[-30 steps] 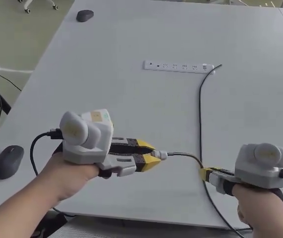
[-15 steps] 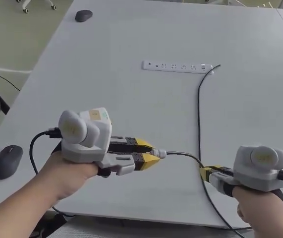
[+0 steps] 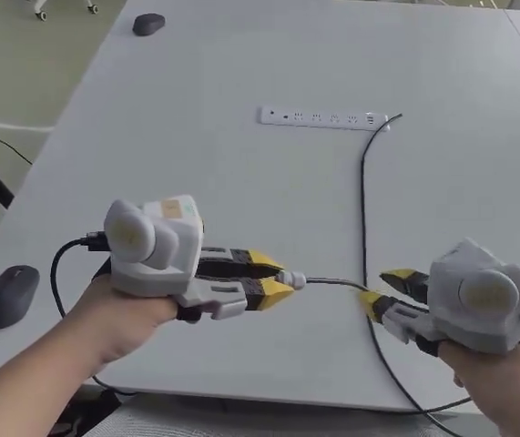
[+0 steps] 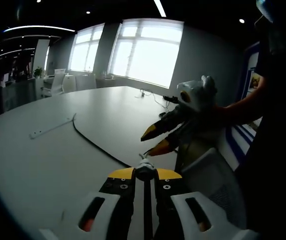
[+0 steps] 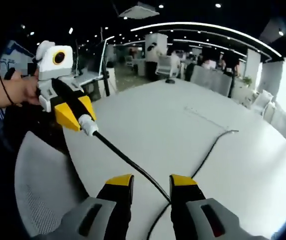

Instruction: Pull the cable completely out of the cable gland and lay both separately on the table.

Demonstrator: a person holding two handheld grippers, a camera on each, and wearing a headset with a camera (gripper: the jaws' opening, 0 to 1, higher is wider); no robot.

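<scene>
Left gripper (image 3: 281, 279) jaws hide most of the cable gland (image 4: 145, 171).

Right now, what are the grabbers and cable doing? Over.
Left gripper shut on cable gland. Right gripper open, jaws astride cable. Cable not yet out. Power strip far off.

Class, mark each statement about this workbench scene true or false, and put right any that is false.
1. The left gripper is shut on the cable gland. True.
2. The right gripper is clamped on the cable. False: its jaws stand open, with the cable running between them.
3. The cable is already out of the gland. False: it still runs into the gland.
4. A power strip lies on the table. True.
</scene>
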